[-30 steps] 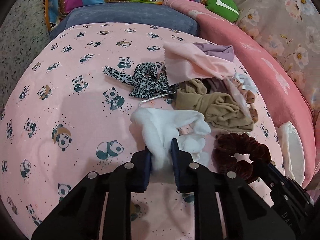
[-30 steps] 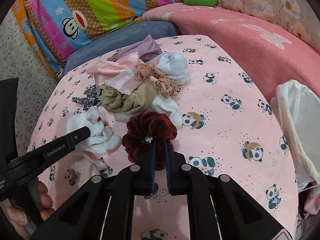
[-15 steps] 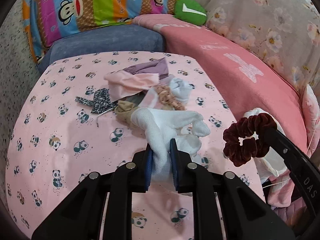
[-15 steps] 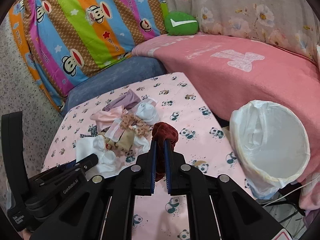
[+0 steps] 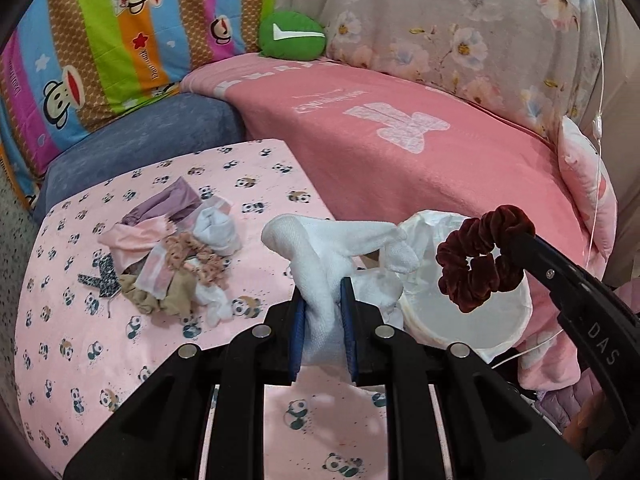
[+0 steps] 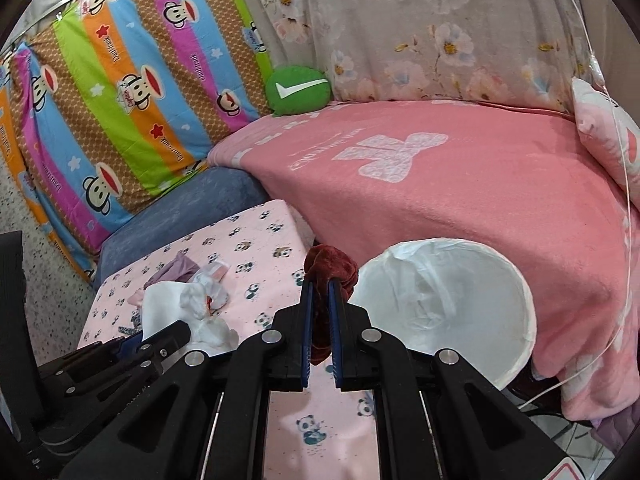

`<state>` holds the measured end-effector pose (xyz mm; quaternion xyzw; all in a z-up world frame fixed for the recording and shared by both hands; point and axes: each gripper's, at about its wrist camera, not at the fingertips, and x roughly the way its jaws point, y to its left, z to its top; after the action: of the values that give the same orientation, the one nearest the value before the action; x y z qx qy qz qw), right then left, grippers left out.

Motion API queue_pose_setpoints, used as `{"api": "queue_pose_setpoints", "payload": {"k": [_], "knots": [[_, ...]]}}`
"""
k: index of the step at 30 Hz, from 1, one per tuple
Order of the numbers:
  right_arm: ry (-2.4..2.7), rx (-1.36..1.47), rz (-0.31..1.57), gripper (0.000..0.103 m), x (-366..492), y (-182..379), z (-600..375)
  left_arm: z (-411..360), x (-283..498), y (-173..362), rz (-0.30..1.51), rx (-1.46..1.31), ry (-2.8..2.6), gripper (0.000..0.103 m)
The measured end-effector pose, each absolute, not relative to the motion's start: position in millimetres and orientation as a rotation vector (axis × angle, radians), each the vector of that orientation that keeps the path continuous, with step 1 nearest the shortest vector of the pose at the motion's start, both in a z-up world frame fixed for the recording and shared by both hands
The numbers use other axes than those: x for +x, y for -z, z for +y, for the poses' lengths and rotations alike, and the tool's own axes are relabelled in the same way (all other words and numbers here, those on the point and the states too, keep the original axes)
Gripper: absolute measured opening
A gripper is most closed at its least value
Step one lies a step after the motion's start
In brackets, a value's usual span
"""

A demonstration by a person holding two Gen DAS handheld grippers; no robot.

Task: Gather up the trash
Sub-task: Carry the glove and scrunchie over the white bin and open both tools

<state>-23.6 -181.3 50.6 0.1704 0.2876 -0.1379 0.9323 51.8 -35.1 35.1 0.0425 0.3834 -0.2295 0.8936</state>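
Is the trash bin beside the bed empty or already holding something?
Empty as far as visible: the trash bin shows only its white liner; its bottom is partly hidden.

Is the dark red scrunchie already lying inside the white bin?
No. The scrunchie is pinched between the fingers of the right gripper, in the air beside the bin.

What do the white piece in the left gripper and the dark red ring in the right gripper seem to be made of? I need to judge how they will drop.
White piece: soft knitted cloth, matte, probably a cotton sock; fine ribbing shows and it droops limply. Dark red ring: a gathered scrunchie, seemingly velvet, with plush sheen on its folds.
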Motion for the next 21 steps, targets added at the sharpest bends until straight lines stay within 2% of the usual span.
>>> {"api": "queue_pose_setpoints", "payload": {"k": [11,21], "knots": [[0.386,0.393,0.582,0.009,-34,-39,-256,-109,54,-31,0.801,0.161,0.58,0.017],[0.428,0.417,0.603,0.011,-32,-25,-288,-146,60,-25,0.821,0.179,0.632,0.019]]}}
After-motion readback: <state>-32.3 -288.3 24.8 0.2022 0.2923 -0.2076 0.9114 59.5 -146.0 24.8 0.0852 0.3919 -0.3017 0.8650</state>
